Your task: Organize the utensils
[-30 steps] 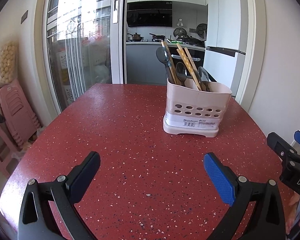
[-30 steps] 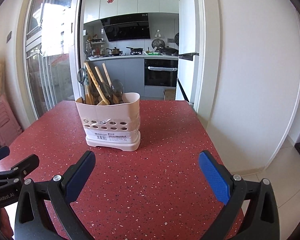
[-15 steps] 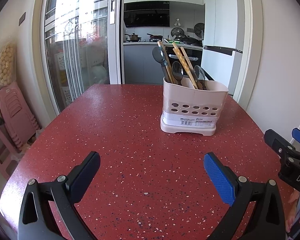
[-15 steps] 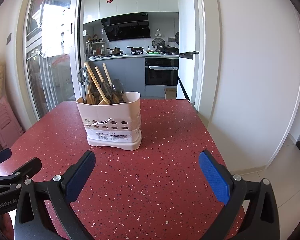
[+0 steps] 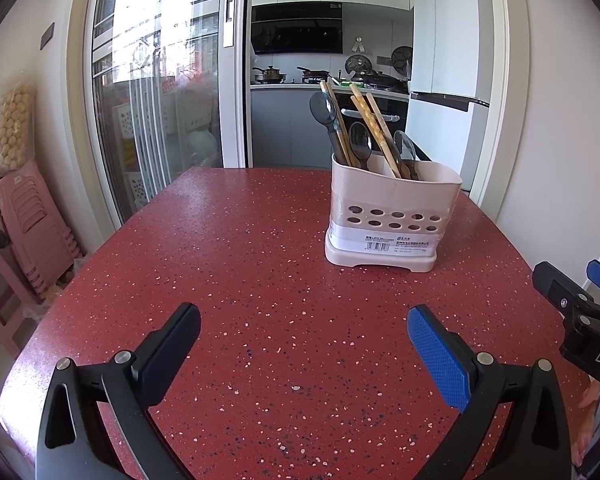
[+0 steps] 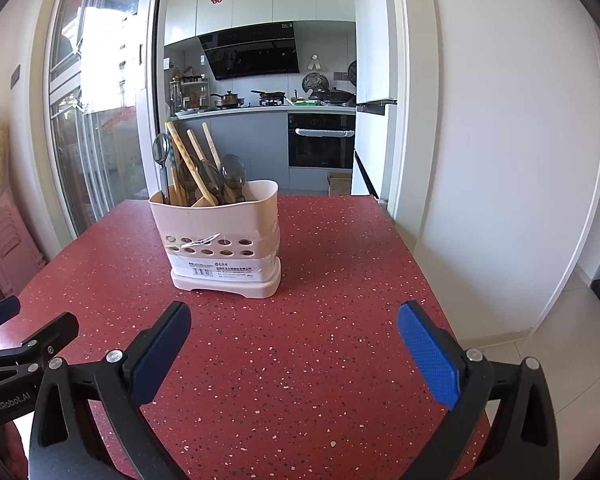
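Looking through the left wrist view, the left gripper (image 5: pixel 304 336) hangs spread wide and empty at the bottom of the frame, while the holder (image 5: pixel 392 216) stands right of centre on the red table (image 5: pixel 228 248), chopsticks (image 5: pixel 374 128) and spoons (image 5: pixel 360 146) upright inside.

From the right wrist view, the right gripper (image 6: pixel 294 338) is likewise spread and empty; the holder (image 6: pixel 220 236) sits left of centre. The sticks look light, stiff and likely slippery; their exposed upper ends seem the best place to pinch.

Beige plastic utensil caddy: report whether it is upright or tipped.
Upright. The beige plastic utensil caddy sits flat on its base on the red speckled table, utensils standing inside.
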The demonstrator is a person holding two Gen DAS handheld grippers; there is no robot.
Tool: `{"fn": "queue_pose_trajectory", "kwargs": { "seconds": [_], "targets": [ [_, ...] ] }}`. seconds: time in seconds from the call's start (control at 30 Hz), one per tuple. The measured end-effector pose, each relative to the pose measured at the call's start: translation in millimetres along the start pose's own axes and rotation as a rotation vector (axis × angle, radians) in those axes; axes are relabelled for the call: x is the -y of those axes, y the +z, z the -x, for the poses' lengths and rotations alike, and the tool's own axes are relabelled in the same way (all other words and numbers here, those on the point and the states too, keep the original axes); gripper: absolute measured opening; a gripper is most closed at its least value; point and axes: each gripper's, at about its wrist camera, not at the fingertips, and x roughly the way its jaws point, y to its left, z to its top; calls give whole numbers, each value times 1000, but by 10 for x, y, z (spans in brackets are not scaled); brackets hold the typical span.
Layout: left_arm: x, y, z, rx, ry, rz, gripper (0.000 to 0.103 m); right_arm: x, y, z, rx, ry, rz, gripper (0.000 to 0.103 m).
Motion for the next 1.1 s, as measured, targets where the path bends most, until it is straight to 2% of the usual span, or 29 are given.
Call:
{"fn": "queue_pose_trajectory", "kwargs": {
  "seconds": [1.1],
  "targets": [
    [-21, 11, -39, -12, 5, 7, 103, -1, -11, 3, -8, 1, 1, 103]
  ]
}}
